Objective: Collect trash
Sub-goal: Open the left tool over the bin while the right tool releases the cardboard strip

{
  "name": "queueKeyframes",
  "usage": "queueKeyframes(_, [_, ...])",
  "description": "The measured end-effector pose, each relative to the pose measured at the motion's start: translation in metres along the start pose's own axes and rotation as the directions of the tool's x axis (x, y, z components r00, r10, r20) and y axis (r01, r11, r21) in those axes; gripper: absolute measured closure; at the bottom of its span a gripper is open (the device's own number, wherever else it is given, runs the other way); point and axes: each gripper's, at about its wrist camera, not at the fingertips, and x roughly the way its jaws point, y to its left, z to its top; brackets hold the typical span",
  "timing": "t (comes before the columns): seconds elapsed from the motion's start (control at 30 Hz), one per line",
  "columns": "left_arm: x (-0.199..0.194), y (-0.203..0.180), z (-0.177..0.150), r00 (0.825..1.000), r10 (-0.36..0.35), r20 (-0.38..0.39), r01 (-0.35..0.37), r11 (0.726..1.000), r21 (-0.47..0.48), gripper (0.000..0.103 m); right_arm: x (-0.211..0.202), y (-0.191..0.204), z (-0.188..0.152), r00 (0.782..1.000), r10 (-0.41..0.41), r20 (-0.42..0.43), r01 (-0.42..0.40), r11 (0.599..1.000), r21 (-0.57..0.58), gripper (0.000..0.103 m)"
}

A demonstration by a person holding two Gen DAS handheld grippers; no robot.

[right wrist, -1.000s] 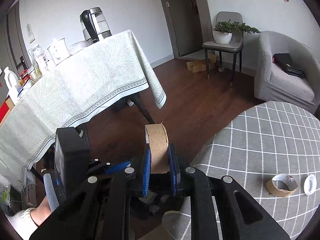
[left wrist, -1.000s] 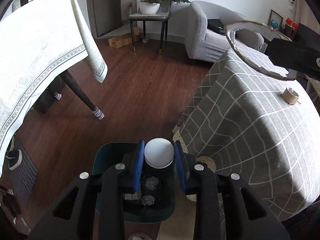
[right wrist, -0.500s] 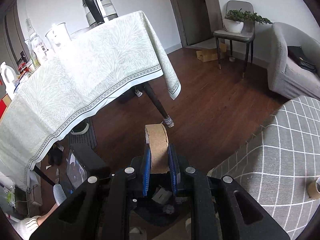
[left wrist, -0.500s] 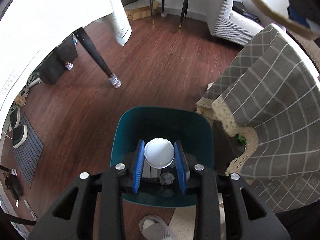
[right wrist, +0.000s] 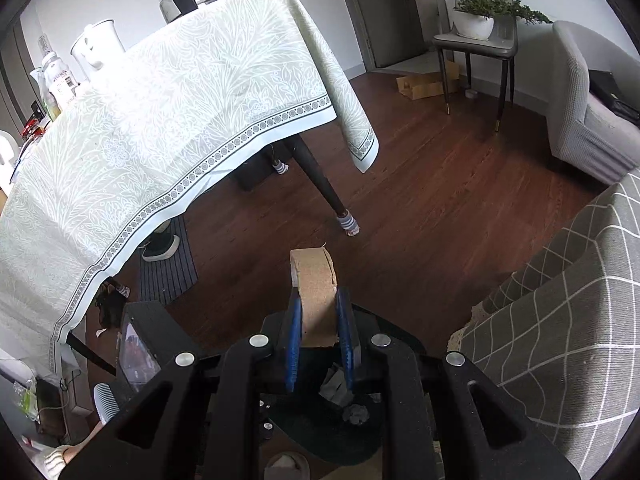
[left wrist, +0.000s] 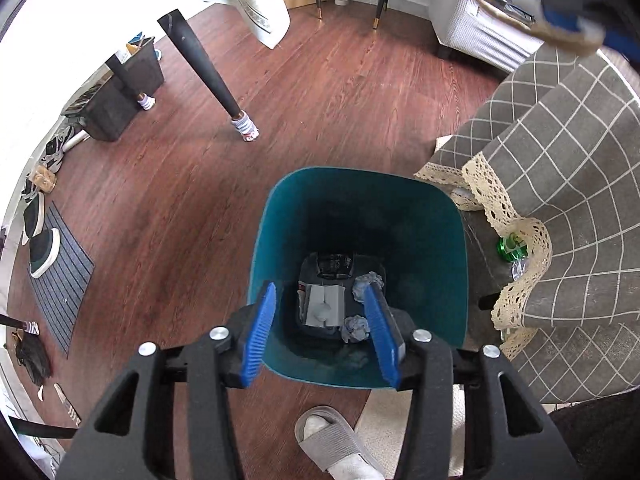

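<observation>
The left gripper (left wrist: pixel 324 322) is opening over the bin (left wrist: pixel 456 240) at lower centre, nothing between its jaws. The right gripper (right wrist: pixel 320 340) is pinching the cardboard roll (right wrist: pixel 314 292); it probably drops next.

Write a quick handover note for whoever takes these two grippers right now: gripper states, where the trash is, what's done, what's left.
Left gripper: jaws opening, nothing between them, over the teal plastic bin.
Right gripper: shut on a brown cardboard tape ring, near the bin.
Done: crumpled paper wads and flat packaging lie in the bin.
Left: drop the ring in, then check the grey checked tablecloth for more.
</observation>
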Motion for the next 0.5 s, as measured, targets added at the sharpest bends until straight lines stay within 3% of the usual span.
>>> queueKeyframes(0.13, [-0.011,0.007,-0.001,0.999,0.01,0.034,-0.009,1.0,-0.011,0.039,0.016,0.003,-0.001,1.0,-0.005,-0.025,0.005,1.0,0.005,0.086])
queueKeyframes(0.5, [-0.054,0.027,0.003,0.99,0.0,0.14,0.005,0.999,-0.035,0.036,0.062,0.004,-0.019,0.992,-0.037,-0.123,0.039,0.999,0.01,0.086])
